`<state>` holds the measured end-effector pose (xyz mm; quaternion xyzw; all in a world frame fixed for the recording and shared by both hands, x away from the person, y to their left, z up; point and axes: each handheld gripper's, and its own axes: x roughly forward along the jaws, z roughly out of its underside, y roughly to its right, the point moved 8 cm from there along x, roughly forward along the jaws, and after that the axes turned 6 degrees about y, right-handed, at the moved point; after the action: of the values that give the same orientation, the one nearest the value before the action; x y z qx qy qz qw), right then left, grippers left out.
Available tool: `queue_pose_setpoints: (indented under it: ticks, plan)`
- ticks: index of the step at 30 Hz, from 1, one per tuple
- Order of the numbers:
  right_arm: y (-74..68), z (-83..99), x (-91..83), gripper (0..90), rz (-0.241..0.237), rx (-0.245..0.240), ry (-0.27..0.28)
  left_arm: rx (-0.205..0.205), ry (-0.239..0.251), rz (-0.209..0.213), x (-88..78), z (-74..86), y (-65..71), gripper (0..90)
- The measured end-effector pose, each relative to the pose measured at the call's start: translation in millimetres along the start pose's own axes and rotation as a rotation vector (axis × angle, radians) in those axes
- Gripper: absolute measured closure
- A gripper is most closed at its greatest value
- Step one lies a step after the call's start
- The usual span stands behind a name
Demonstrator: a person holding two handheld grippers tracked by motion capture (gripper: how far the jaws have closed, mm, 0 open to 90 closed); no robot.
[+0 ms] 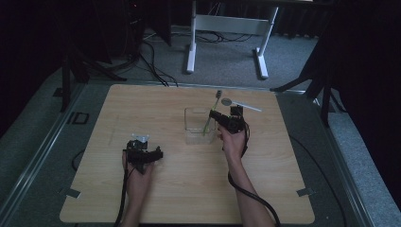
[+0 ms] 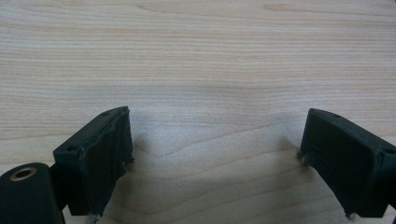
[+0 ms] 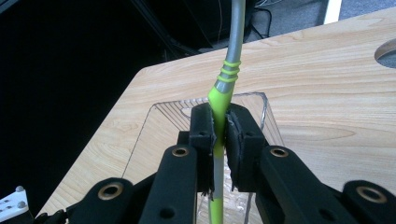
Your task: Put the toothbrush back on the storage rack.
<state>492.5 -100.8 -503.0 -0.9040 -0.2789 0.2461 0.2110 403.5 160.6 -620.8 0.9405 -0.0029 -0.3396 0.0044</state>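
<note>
Landmark: the clear container (image 1: 199, 124) stood a little beyond the middle of the bench (image 1: 156, 198), and every place below is given from it.

Right claw (image 1: 213, 116): it was clenched on the green-and-grey toothbrush (image 1: 208, 120), the jaws pinching the green part of the handle from both sides, as the right gripper view showed (image 3: 219, 133). It hung at the container's right rim.

Toothbrush: it leaned upright, its lower end down inside the container and its grey neck and head rising above the far rim. Held mid-handle like this, it seemed to be on its way into or out of the container; which of the two I could not tell.

Why that grip: I judged a pinch low on the handle kept the long brush from swinging and left its end free of the container wall.

Left claw (image 1: 142, 150): it was released, jaws wide apart with bare wood between them (image 2: 215, 158). It rested low on the bench, well apart from the container on its near left, apparently parked out of the way.

Mirror-like tool (image 1: 239, 103): a small round head on a pale stick lay just beyond the container's far right corner, untouched.
</note>
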Motion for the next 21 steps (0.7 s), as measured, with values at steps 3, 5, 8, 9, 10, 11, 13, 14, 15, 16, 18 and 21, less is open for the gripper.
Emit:
queue_pose_setpoints:
  ticks: [3, 5, 8, 9, 10, 11, 13, 14, 15, 16, 18, 21]
  plan:
    - [-0.3, 0.7, 0.6, 81.4, 0.001, -0.003, 0.000, 0.000, 0.000, 0.000, 0.0, 0.0, 0.0, 9.5]
    - [-0.6, 1.2, 0.8, 81.4, 0.002, -0.005, -0.002, 0.000, 0.000, 0.000, 0.0, 0.0, 0.0, 9.5]
    - [-0.4, 1.7, 1.1, 81.4, 0.004, -0.006, -0.004, 0.000, 0.000, 0.000, 0.0, 0.0, 0.0, 9.5]
    - [-0.1, 2.1, 1.3, 81.4, 0.006, -0.009, -0.006, 0.000, 0.000, 0.000, 0.0, 0.0, 0.0, 9.5]
    - [0.1, 2.3, 1.5, 81.4, 0.006, -0.010, -0.007, 0.000, 0.000, 0.000, 0.0, 0.0, 0.0, 9.5]
    - [0.0, 2.5, 1.6, 81.4, 0.003, -0.009, -0.007, 0.000, 0.000, 0.000, 0.0, 0.0, 0.0, 9.5]
    - [-0.1, 3.2, 1.8, 81.4, 0.003, -0.014, -0.009, 0.000, 0.000, 0.000, 0.0, 0.0, 0.0, 9.5]
    - [-0.3, 3.5, 1.7, 81.4, 0.003, -0.014, -0.010, 0.000, 0.000, 0.000, 0.0, 0.0, 0.0, 9.5]
    - [-0.6, 3.9, 1.8, 81.4, 0.005, -0.017, -0.011, -0.001, 0.000, 0.000, 0.0, 0.0, 0.0, 9.5]
    - [-0.9, 4.5, 2.0, 81.4, 0.008, -0.022, -0.015, 0.000, 0.000, 0.000, 0.0, 0.0, 0.0, 9.5]
    - [-1.8, 5.4, 2.4, 81.4, 0.005, -0.028, -0.020, 0.000, 0.000, 0.000, 0.0, 0.0, 0.0, 9.5]
    - [-2.9, 7.4, 3.6, 81.3, 0.004, -0.036, -0.028, 0.000, 0.000, 0.000, 0.0, 0.0, 0.0, 9.5]
